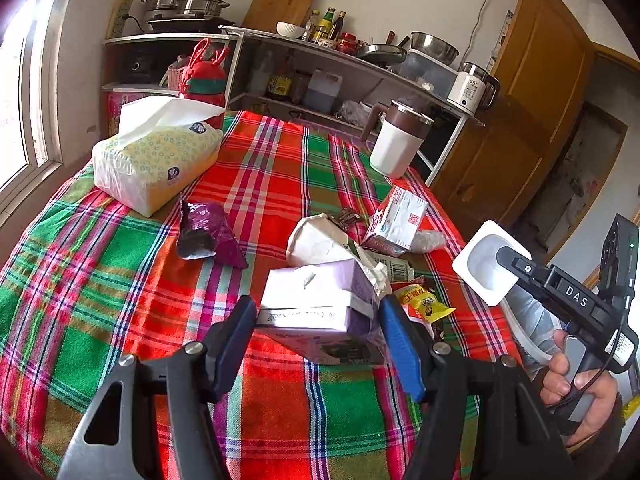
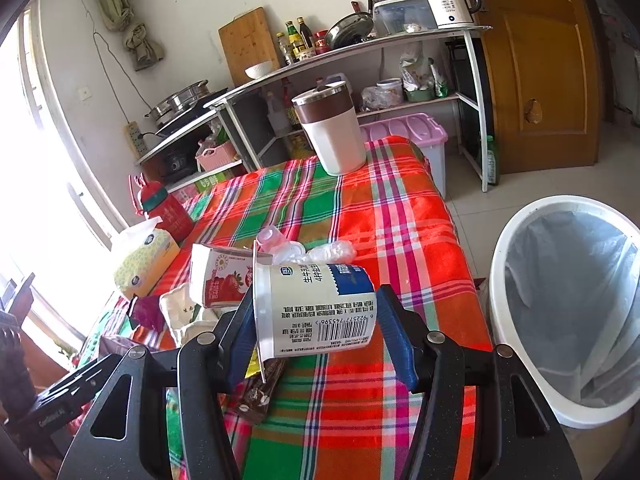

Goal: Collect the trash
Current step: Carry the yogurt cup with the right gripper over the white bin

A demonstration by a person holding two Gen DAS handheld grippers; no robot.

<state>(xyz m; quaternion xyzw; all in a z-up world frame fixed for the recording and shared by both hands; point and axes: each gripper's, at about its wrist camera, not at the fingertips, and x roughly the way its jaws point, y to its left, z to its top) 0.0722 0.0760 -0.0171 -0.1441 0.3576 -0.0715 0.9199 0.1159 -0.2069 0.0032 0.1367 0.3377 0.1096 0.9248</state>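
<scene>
Toward the worktop's point(image 1: 120, 280) front edge, a lilac carton point(image 1: 320, 304) sits between the left tool's point(image 1: 318, 334) pads; the jaws are parted, not yet pressing. Squeezing should be done squarely across its sides. The right tool point(image 2: 316, 320) is clamped on a yogurt cup point(image 2: 316, 308), which should be carried level past the right edge to the lined bin point(image 2: 560, 300).

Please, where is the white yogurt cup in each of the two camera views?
Left wrist view: the yogurt cup is at the right edge, open mouth facing the camera, between the right gripper's fingers.
Right wrist view: lower centre, lying sideways, barcode visible.
Shared landmark: the brown-and-white jug at the table's far end.
</scene>
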